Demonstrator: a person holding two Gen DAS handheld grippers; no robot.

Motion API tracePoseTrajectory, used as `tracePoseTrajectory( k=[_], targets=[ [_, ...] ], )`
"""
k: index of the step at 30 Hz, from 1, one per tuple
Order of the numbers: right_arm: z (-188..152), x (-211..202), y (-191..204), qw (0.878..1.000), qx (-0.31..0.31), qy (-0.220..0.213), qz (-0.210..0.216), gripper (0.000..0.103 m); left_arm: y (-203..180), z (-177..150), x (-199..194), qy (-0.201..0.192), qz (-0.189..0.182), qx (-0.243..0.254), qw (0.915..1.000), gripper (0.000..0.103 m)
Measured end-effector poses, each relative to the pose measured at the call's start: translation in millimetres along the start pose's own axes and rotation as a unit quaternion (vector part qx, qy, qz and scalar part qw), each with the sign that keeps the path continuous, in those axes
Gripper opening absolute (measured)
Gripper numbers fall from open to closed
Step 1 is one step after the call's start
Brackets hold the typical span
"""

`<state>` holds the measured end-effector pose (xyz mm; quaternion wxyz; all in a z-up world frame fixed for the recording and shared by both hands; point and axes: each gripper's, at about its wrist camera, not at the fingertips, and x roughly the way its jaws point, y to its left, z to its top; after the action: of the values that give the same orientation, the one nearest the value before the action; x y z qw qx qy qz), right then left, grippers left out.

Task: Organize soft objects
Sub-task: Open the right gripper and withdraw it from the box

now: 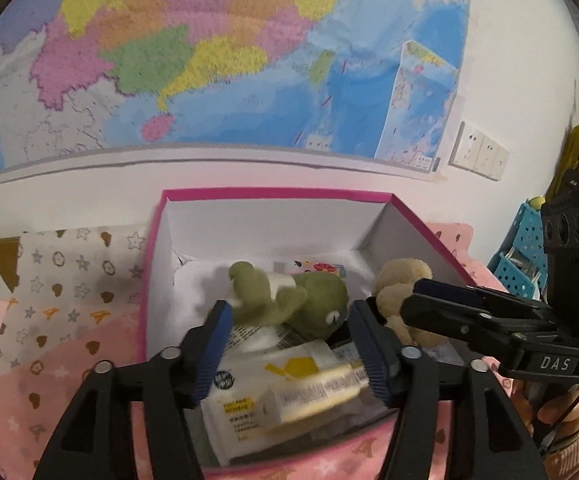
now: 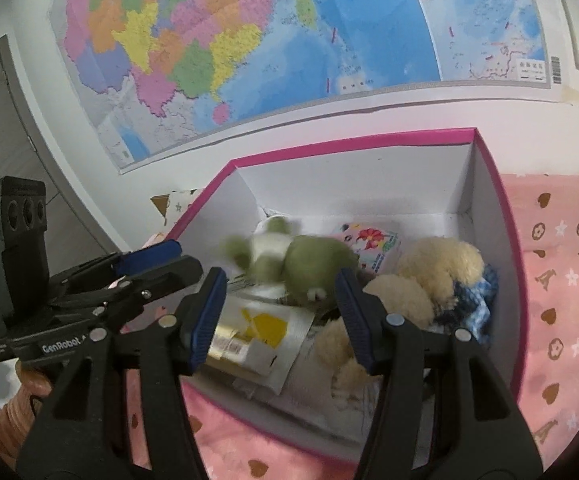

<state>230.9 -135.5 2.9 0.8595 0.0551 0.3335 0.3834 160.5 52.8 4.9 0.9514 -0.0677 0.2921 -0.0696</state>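
Pink-rimmed and white inside, the cardboard box [image 1: 257, 216] sits on a pink patterned blanket [image 2: 561, 280] below a wall map [image 1: 209, 60], and it holds your soft things. The green frog plush [image 1: 289, 300] lies in the middle of the box, on top of a white packet with a yellow mark [image 1: 289, 376]; it looks blurred in the right wrist view. The cream plush [image 2: 429, 280] lies to the right of the frog against the box wall, with a blue-and-white knitted piece [image 2: 477, 300] beside it and a floral packet [image 2: 373, 244] behind. Your left hand-held gripper [image 1: 289, 344] hangs over the box with its jaws apart, the frog loose beyond its tips. Your right hand-held gripper [image 2: 281, 312] stands just beside it, jaws apart too, gripping nothing.
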Motion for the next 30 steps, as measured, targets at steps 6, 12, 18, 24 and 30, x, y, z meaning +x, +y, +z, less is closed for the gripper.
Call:
tracePoseTrajectory(
  k=[6,12,18,24,30],
  targets=[
    [-21,-34,23,0.999,-0.033,-0.029,-0.013,0.073,-10,-17,-41,-0.038,0.007,0.009,0.9992,0.094],
    [-61,-59,44,0.992,-0.076,-0.054,-0.084,0.097,-16,-46,-72,-0.062,0.041,0.014,0.9971,0.103],
    [-93,-67,46,0.99,-0.067,-0.047,-0.117,0.099,-9,-78,-77,-0.045,0.075,-0.018,0.996,0.103],
    [-111,-68,55,0.99,-0.071,-0.035,-0.119,0.099,-15,-99,-80,-0.03,0.101,-0.015,0.9943,0.103],
    [-121,-70,63,0.99,-0.068,-0.034,-0.117,0.099,-21,-105,-86,-0.036,0.111,-0.011,0.993,0.103]
  ],
)
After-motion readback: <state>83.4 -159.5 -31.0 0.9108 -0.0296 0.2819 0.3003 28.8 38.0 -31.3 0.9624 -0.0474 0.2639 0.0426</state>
